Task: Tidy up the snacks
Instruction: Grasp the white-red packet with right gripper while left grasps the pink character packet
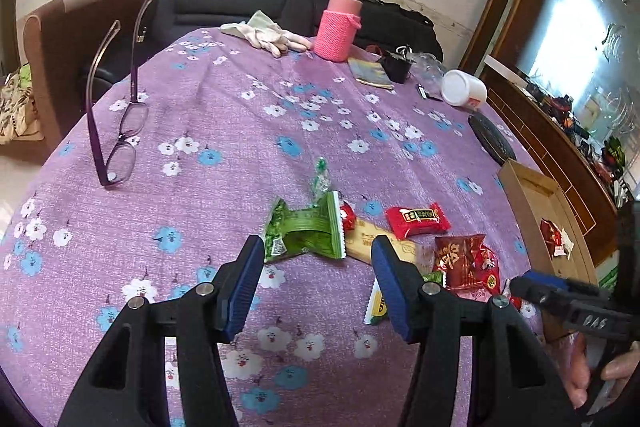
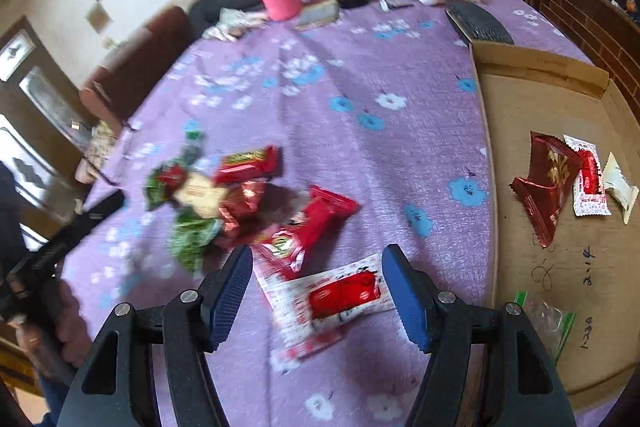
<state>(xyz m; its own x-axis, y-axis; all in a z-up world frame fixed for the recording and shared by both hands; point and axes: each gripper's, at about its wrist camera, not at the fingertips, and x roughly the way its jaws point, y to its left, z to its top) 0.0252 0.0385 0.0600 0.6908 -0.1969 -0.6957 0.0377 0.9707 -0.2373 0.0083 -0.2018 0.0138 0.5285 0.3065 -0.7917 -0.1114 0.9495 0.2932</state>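
Purple floral cloth covers the counter (image 1: 224, 99) | snacks: loose pile mid-cloth, three packets already in cardboard box (image 2: 520, 115) | left gripper (image 1: 318, 255) jaws apart, empty, near green wrapper (image 1: 308, 227) | right gripper (image 2: 318, 277) jaws apart over red-and-white sachet (image 2: 340, 293), not pinched | advice: close squarely across sachet, lift clear | writing: boxed sachet looks like "ALL'S WELL", rest blurred

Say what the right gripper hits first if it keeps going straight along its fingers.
Probably the white-and-red snack packet lying flat on the purple tablecloth, between the open fingers of the right gripper. Nothing shows in front of it, though blur leaves depth unclear.
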